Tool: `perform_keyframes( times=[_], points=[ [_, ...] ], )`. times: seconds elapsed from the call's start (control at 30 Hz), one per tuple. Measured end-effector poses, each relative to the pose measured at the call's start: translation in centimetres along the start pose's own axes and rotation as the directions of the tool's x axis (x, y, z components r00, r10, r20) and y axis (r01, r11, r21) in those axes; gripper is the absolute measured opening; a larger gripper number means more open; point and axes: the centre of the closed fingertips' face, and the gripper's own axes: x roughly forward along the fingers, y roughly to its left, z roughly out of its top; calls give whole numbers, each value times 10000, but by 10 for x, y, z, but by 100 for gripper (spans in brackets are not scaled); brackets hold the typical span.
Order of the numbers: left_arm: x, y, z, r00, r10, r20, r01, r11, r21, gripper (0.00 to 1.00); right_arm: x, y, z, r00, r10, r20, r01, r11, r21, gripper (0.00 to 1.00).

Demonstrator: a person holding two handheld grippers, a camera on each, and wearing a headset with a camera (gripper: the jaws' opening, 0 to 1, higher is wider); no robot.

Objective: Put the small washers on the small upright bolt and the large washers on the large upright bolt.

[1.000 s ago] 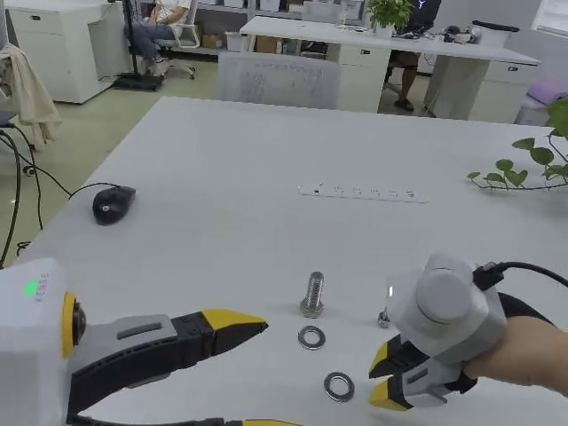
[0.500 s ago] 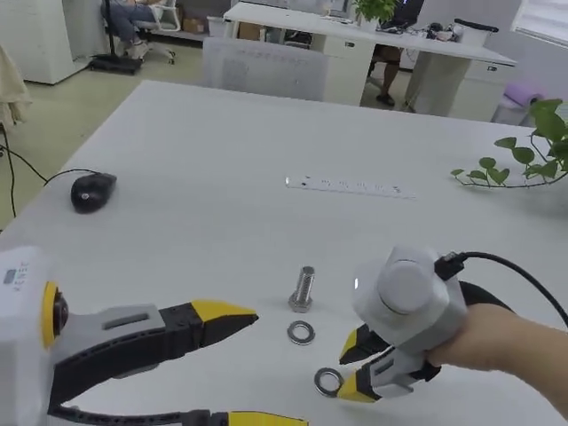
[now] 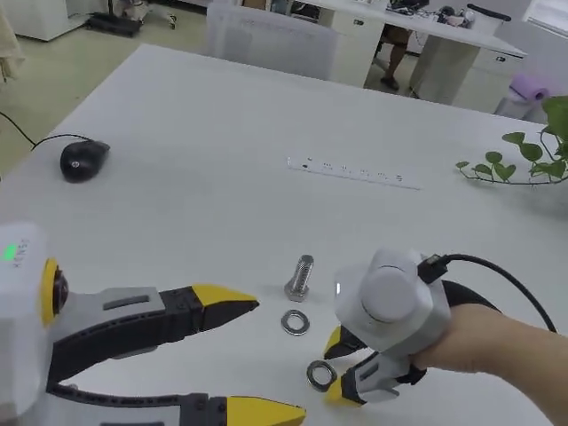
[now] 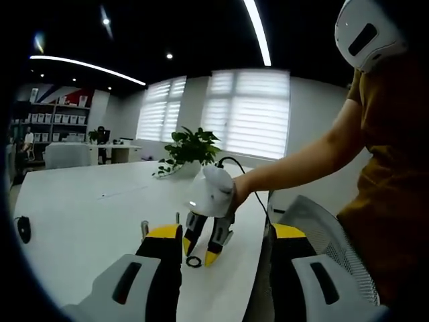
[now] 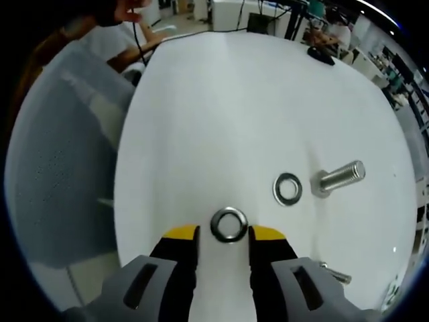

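- Straddling a washer (image 5: 229,225) with the right gripper (image 5: 224,235), jaws narrow, not yet pinched (low centre of the right gripper view).
- Idling wide at lower left of the head view: left gripper (image 3: 275,359).
- Pick-up step, by the look; next: close, lift, thread over a bolt, likely the large bolt (image 3: 300,277) mid-frame.
- Caught at lower right of the right gripper view: small bolt (image 5: 333,274), masked by the gripper body in the head view.

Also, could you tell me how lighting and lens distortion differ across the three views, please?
Head view: even, soft light on the white table, only a faint shadow by the large bolt. Left gripper view: backlit by bright blinds, ceiling dark, strong fisheye. Right gripper view: fisheye curves the table edge; the washer between the fingers is sharp.
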Motion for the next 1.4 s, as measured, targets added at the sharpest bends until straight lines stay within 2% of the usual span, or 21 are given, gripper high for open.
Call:
perform_keyframes(
  times=[0.17, 0.33, 0.43, 0.67, 0.97, 1.4],
  points=[
    [-1, 6, -1, 10000, 82, 4, -82, 9999, -65, 51, 2, -2, -1, 9997, 156, -162, -157, 9998, -93, 31],
    [-1, 9, 0, 9999, 151, 37, -150, 9998, -89, 51, 2, -3, -2, 9990, 440, -58, -440, 9990, 52, 32],
    [0, 10, -1, 9998, 194, -39, -194, 9998, -73, 51, 2, -4, -2, 9990, 446, 11, -446, 9989, -169, 31],
    [2, 9, -2, 9996, 272, -58, -273, 9996, -83, 51, 2, -5, -2, 9992, 395, -97, -397, 9990, -217, 31],
    [3, 5, -1, 9996, 271, -41, -271, 9996, -37, 51, 3, -4, 0, 9987, 413, -285, -424, 9984, -384, 25],
    [2, 0, -2, 9995, 298, -126, -298, 9996, 9, 51, 2, -4, -2, 9987, 343, -386, -348, 9993, -119, 22]
  ],
)
